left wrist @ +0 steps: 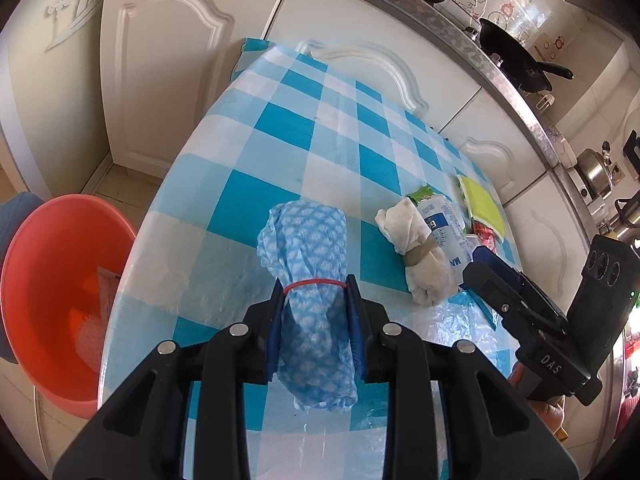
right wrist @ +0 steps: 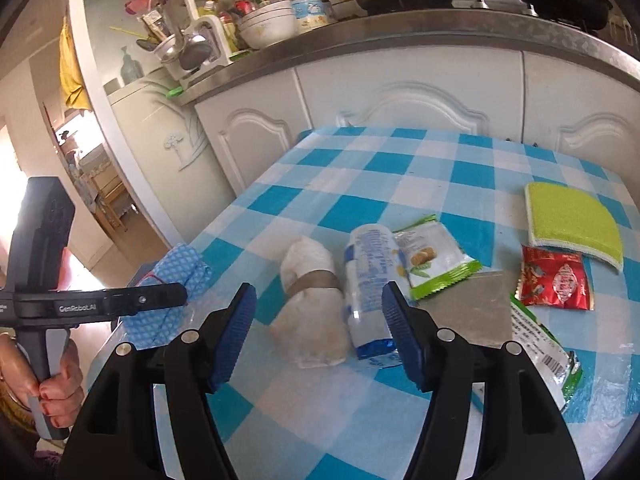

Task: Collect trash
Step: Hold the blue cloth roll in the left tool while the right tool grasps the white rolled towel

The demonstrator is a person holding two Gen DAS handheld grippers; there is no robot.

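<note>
The right wrist view cuts off the striped wrapper (right wrist: 544, 354) at its lower end behind the right tongs' arm, and the left tongs (right wrist: 160, 296) show only side-on there, so their grip cannot be read from that side. In the left wrist view the right tongs (left wrist: 486, 268) are half out of frame and their tips hide part of the red wrapper (left wrist: 486, 236). The contents of the orange basin (left wrist: 60, 296) are blurred; a pale packet seems to lie inside.

The left tongs (left wrist: 316, 308) are clamped on the blue cloth roll (left wrist: 308, 276), their blue pads pressing its sides just below its red rubber band (left wrist: 314, 282); the roll sticks out ahead of the tips over the checked tablecloth (left wrist: 304, 136). The basin sits low to the left of these tongs, off the table's edge.

The right tongs (right wrist: 320, 320) stand apart, gripping nothing. Between and just ahead of their tips lie the white cloth roll (right wrist: 310, 304) and, touching it on the right, the blue-printed bottle (right wrist: 368, 280). Beyond the right tip lies the green snack packet (right wrist: 430, 260); further right, the red wrapper (right wrist: 554, 280) and the yellow-green sponge (right wrist: 572, 220).
</note>
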